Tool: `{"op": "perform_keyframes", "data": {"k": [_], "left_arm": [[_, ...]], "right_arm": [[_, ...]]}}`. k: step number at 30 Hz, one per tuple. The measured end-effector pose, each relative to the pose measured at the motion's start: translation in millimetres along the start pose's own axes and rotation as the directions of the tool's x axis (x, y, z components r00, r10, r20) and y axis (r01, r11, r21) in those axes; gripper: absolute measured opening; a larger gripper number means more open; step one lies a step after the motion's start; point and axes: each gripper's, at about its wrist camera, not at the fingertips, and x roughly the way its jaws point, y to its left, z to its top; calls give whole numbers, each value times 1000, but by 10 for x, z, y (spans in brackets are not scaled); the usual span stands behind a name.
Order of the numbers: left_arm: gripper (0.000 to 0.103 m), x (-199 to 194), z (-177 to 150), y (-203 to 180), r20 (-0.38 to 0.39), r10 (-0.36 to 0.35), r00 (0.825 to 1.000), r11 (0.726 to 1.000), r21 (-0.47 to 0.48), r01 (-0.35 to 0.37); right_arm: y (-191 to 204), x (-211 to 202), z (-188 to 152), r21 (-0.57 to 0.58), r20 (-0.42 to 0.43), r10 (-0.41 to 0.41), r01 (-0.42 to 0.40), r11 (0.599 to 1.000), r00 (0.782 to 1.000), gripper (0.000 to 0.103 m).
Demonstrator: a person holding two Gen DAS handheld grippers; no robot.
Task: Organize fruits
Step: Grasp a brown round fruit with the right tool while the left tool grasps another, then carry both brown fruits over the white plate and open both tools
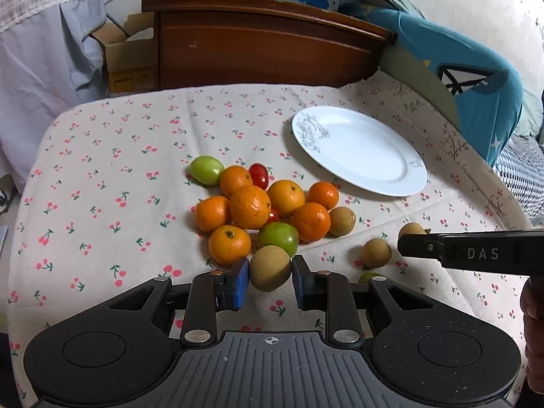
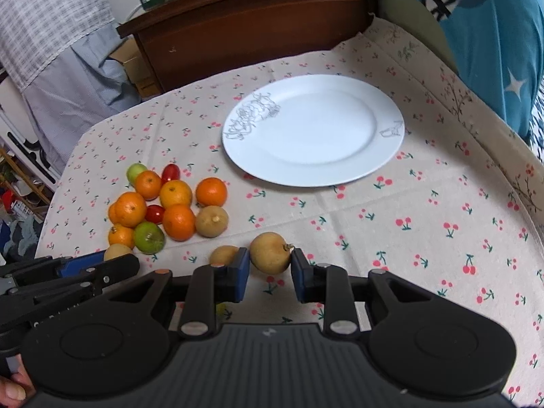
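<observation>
On the cherry-print cloth (image 1: pixel 102 170) lies a pile of oranges (image 1: pixel 250 206), green fruits (image 1: pixel 278 238) and red cherry tomatoes (image 1: pixel 259 175). My left gripper (image 1: pixel 271 265) is shut on a round brown fruit (image 1: pixel 270 272) at the pile's near edge, blue pads pressing both sides. My right gripper (image 2: pixel 269 256) is shut on another brown fruit (image 2: pixel 271 251) with a short stem, right of the pile. More brown fruits (image 2: pixel 211 221) (image 2: pixel 222 255) lie loose nearby. The white plate (image 2: pixel 340 170) stands beyond, with nothing on it.
A dark wooden headboard (image 1: pixel 265 44) with cartons on top stands behind the table. A teal cushion (image 1: pixel 469 78) sits at the right edge and a cardboard box (image 1: pixel 125 61) at the back left. The right gripper's finger (image 1: pixel 421 248) reaches in from the right.
</observation>
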Motion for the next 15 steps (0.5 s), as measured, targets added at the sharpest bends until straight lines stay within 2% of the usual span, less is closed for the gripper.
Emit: {"op": "perform_keyframes", "data": {"k": [11, 15], "left_arm": [[25, -4, 43, -39, -4, 12, 1000, 1000, 10, -12], [24, -46, 134, -84, 21, 3, 1000, 1000, 26, -3]], "right_arm": [[93, -25, 23, -39, -5, 18, -18, 999, 1000, 26], [109, -56, 81, -41, 2, 38, -38, 998, 999, 26]]}}
